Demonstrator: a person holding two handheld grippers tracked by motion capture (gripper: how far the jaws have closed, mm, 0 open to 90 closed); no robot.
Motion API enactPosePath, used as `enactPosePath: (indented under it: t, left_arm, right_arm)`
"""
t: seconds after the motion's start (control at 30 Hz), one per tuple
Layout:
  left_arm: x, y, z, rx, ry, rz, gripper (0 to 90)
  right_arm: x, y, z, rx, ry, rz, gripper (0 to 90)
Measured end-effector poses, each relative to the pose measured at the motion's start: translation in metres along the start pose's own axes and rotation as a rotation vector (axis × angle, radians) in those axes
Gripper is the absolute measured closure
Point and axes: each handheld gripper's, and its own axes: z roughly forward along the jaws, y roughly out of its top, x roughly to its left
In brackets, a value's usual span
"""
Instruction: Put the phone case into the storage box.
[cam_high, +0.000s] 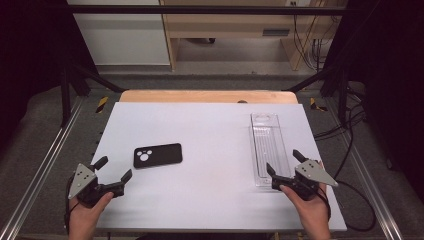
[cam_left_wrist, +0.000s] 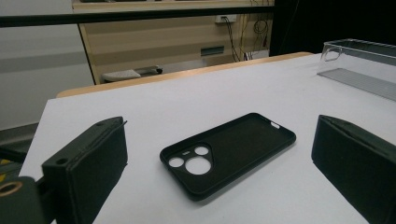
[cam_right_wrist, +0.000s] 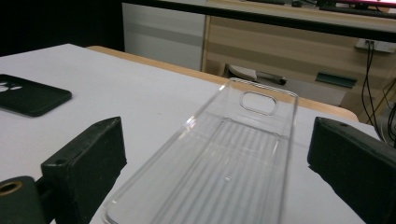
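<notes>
High view: my left tool (cam_high: 116, 172) sits at the near left edge of the white surface (cam_high: 210, 130), jaws apart, nothing held. The flat black soft phone case (cam_high: 158, 155) lies just ahead of it, cutouts up. My right tool (cam_high: 286, 162) straddles the near end of the long clear ribbed plastic tray (cam_high: 268, 145), jaws spread, not clamped.

Left gripper view: the case (cam_left_wrist: 229, 151) lies centred between my jaws, apart from both. I judge a low, level advance best, closing across the short sides.

Right gripper view: the tray (cam_right_wrist: 224, 172) runs away between my jaws. Grip its walls gently; clear plastic may slip.

No readable writing or brand anywhere.
</notes>
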Motion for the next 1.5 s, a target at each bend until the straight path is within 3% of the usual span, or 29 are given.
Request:
enactPosePath:
  t: [0.37,0.53,0.73,1.13,1.5]
  left_arm:
    - [0.0,0.0,0.0,-0.002,-0.003,0.006,3.5]
    - [0.0,0.0,0.0,-0.002,-0.004,0.01,3.5]
    - [0.0,0.0,0.0,-0.002,-0.004,0.009,3.5]
    - [0.001,0.0,0.0,-0.004,-0.006,0.012,3.5]
    - [0.002,0.0,0.0,-0.007,-0.005,0.011,3.5]
  right_arm:
    - [0.057,0.048,0.021,0.0,0.086,-0.078,7.6]
    - [0.082,0.068,0.047,0.028,0.154,-0.112,7.7]
    - [0.112,0.085,0.084,0.086,0.233,-0.12,8.5]
    - [0.155,0.078,0.149,0.207,0.333,-0.098,9.7]
    - [0.177,0.058,0.188,0.336,0.328,-0.115,12.1]
